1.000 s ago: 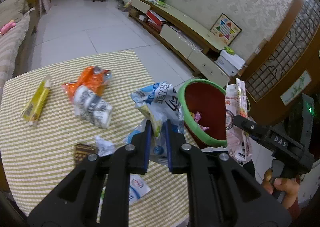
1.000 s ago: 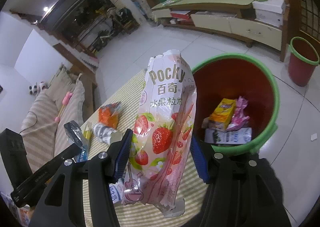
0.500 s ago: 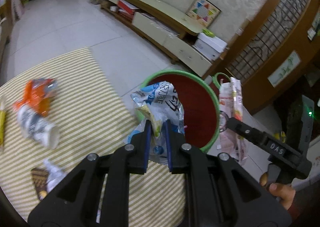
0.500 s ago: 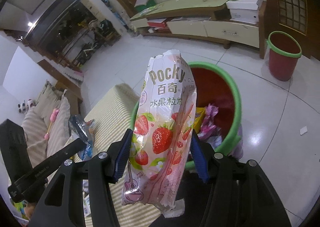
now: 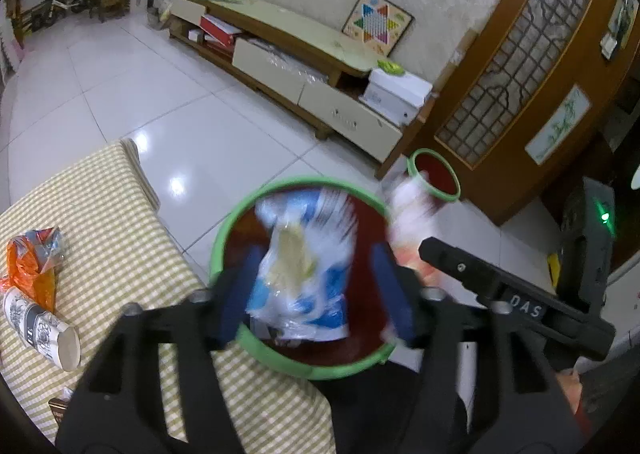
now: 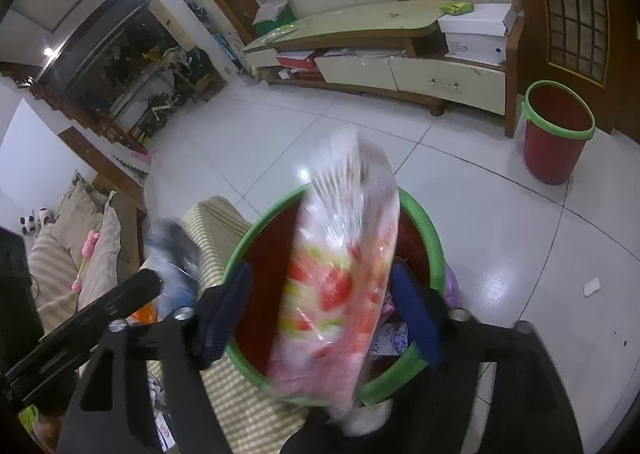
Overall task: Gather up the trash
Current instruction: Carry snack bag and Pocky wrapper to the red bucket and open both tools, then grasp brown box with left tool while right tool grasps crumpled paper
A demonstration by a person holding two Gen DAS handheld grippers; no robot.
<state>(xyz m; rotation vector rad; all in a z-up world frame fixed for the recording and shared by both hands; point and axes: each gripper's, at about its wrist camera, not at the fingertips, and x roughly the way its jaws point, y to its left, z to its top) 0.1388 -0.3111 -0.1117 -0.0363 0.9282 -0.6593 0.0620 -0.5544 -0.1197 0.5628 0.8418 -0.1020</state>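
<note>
A red bin with a green rim [image 5: 224,230] [image 6: 434,250] stands on the floor at the table's edge. My left gripper [image 5: 314,286] is open above it; a blue and white wrapper [image 5: 304,254], blurred, is loose between its fingers over the bin's mouth. My right gripper [image 6: 324,314] is open too; the pink strawberry Pocky bag [image 6: 344,278], blurred, hangs free between its fingers over the bin. The right gripper's body also shows in the left wrist view [image 5: 516,306].
A yellow checked tablecloth [image 5: 112,238] carries an orange wrapper [image 5: 36,258] and a paper cup [image 5: 40,330] at the left. A second red bin [image 6: 556,133] stands by the wooden door. A low TV cabinet [image 5: 304,65] runs along the far wall.
Both grippers have moved over the bin and opened. The blue wrapper and the Pocky bag, held tight before, are now loose and blurred between the spread fingers.
</note>
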